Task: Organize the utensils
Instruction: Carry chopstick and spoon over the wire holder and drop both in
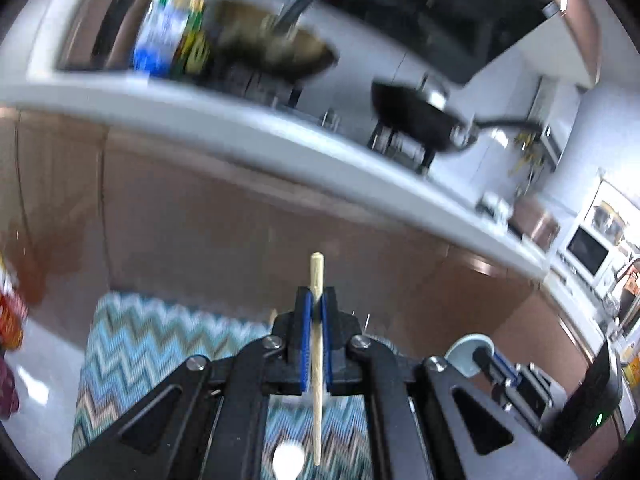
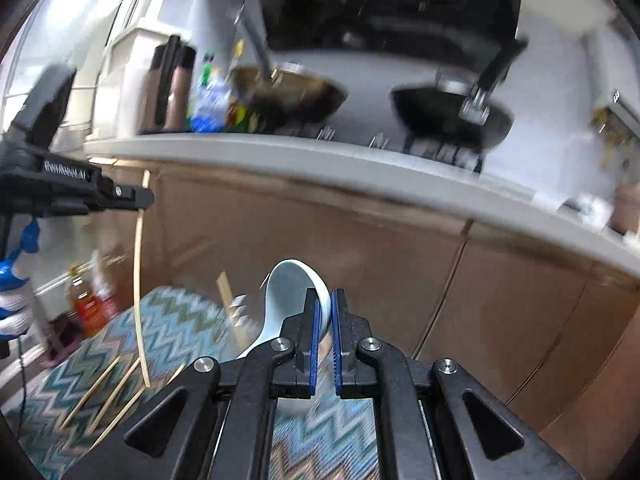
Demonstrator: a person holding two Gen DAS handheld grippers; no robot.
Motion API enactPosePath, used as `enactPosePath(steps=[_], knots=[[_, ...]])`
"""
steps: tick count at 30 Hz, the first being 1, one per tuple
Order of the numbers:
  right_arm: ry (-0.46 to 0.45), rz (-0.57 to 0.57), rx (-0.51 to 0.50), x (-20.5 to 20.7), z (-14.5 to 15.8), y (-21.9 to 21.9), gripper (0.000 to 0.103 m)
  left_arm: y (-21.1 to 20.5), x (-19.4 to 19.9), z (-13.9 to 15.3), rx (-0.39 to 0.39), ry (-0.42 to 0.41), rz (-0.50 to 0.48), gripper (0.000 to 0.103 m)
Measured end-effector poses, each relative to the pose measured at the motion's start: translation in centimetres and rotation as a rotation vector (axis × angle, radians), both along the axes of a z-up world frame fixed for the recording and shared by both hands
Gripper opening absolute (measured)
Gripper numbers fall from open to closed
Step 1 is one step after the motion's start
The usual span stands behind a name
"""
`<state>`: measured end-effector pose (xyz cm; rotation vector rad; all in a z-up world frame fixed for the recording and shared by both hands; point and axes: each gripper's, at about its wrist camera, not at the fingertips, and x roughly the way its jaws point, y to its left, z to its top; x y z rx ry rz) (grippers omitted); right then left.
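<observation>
I see left gripper clamped tight on a wooden chopstick, lifted above the zigzag mat. Right gripper pinches the pale ceramic spoon by its bowl rim, also above the mat; loose chopsticks lie near its left edge.

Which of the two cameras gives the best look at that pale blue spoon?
The right wrist view. There the pale blue spoon fills the middle of the picture, its bowl clamped between the right gripper pads, handle trailing down left. The left wrist view shows only a sliver of its bowl at the lower right, behind black gripper parts.
</observation>
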<state>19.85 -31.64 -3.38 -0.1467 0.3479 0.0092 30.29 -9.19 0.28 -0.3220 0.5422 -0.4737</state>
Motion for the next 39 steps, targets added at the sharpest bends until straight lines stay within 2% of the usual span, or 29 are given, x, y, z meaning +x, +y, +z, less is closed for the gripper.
enactPosePath(steps=[3,7,13,18,21,23,26,28,32,33,35,39], knots=[[-0.072,-0.053,-0.05,1.4,0.8,0.4,0.005,-1.4,1.5,1.5,-0.01,-0.075,0.052,0.005],[-0.109,-0.1,-0.117,4.3,-0.4,0.9,0.005,-3.7,3.8,0.9,0.039,-0.152,0.136,0.005],[-0.098,-0.133,-0.167,7.7,-3.8,0.9,0.006,-7.1,7.0,-3.1,0.101,-0.223,0.208,0.005],[-0.067,-0.105,-0.175,8.6,-7.2,1.1,0.006,-8.5,7.3,-7.5,0.153,-0.252,0.218,0.005],[-0.045,-0.069,-0.153,8.6,-8.8,1.1,0.011,-8.4,7.4,-9.2,0.165,-0.231,0.193,0.006],[-0.04,-0.057,-0.144,8.3,-9.2,1.2,0.018,-8.2,7.1,-9.5,0.164,-0.22,0.179,0.007],[-0.053,-0.057,-0.129,7.5,-8.7,1.2,0.025,-7.5,6.2,-8.8,0.169,-0.232,0.173,0.009],[-0.064,-0.062,-0.114,6.9,-8.0,1.1,0.029,-6.8,5.1,-7.9,0.17,-0.245,0.171,0.014],[-0.085,-0.065,-0.097,5.0,-6.0,1.2,0.04,-4.8,2.6,-5.5,0.166,-0.258,0.179,0.034],[-0.088,-0.065,-0.093,4.4,-5.5,1.2,0.041,-4.2,1.9,-4.9,0.167,-0.261,0.186,0.041],[-0.094,-0.068,-0.074,2.8,-4.5,1.3,0.042,-2.7,0.2,-3.5,0.163,-0.277,0.206,0.047],[-0.106,-0.067,-0.035,-0.8,-2.5,1.3,0.042,0.3,-3.7,-0.8,0.188,-0.322,0.255,0.051]])
